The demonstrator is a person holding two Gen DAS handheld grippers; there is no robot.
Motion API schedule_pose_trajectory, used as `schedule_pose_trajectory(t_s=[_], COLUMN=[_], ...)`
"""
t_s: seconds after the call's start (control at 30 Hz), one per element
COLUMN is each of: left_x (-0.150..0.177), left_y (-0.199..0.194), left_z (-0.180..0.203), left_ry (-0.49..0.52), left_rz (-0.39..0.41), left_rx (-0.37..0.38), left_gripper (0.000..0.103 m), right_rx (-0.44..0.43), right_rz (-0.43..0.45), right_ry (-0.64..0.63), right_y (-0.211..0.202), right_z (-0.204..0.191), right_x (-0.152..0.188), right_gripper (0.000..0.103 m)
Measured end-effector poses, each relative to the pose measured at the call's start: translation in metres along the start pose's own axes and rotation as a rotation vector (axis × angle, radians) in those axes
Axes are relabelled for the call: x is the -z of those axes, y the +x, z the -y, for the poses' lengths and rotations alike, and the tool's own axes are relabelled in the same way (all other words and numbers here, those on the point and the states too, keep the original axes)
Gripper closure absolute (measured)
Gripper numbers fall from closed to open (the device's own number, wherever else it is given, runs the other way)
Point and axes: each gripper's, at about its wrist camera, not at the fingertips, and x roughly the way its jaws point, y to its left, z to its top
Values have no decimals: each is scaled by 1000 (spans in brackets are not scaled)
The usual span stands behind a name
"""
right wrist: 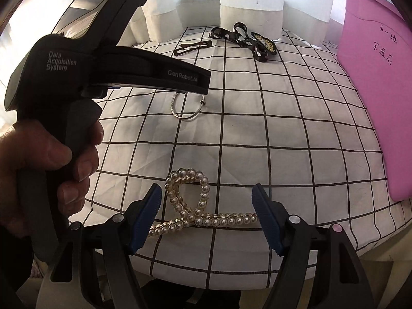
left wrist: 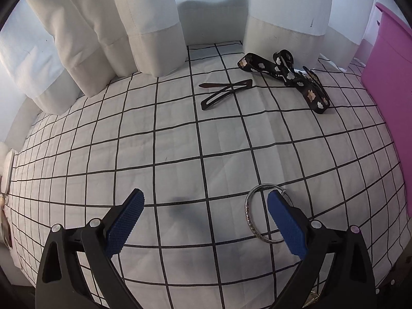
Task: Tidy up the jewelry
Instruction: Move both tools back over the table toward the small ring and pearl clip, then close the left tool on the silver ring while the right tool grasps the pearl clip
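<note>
A silver bangle (left wrist: pixel 251 213) lies flat on the checked cloth; my left gripper (left wrist: pixel 206 200) is open, its right finger (left wrist: pixel 285 221) over the bangle's right side. The bangle also shows in the right wrist view (right wrist: pixel 186 108), partly under the left gripper's body (right wrist: pixel 108 59). A pearl hair clip (right wrist: pixel 191 203) lies between the open fingers of my right gripper (right wrist: pixel 207 195). Further back lie a dark snap hair clip (left wrist: pixel 224 91) (right wrist: pixel 193 47) and a black flowered ribbon bow (left wrist: pixel 288 74) (right wrist: pixel 247 40).
A pink plastic bin (right wrist: pixel 373 82) (left wrist: pixel 391 103) stands at the right edge of the table. White curtains (left wrist: pixel 128 25) hang along the back. The checked tablecloth (left wrist: pixel 180 141) covers the table; its front edge (right wrist: pixel 231 278) is close under my right gripper.
</note>
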Motion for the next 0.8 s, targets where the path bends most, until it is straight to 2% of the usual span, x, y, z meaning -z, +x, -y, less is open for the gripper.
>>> schedule_pose_trajectory(t_s=[0.2, 0.3, 0.6, 0.8], left_x=[0, -2, 5, 6], left_y=[-8, -7, 7, 11], left_z=[0, 6, 18, 14], left_ry=[-16, 9, 50, 29], left_rz=[41, 25, -32, -29], left_rx=[17, 51, 21, 34], left_gripper=[8, 8, 7, 6], right_rx=[-10, -15, 14, 33], right_rz=[3, -2, -22, -11], right_ry=[-11, -3, -20, -44], right_y=[1, 2, 9, 11], right_z=[0, 4, 3, 1], right_x=[1, 2, 4, 5], right_gripper=[34, 34, 34, 34])
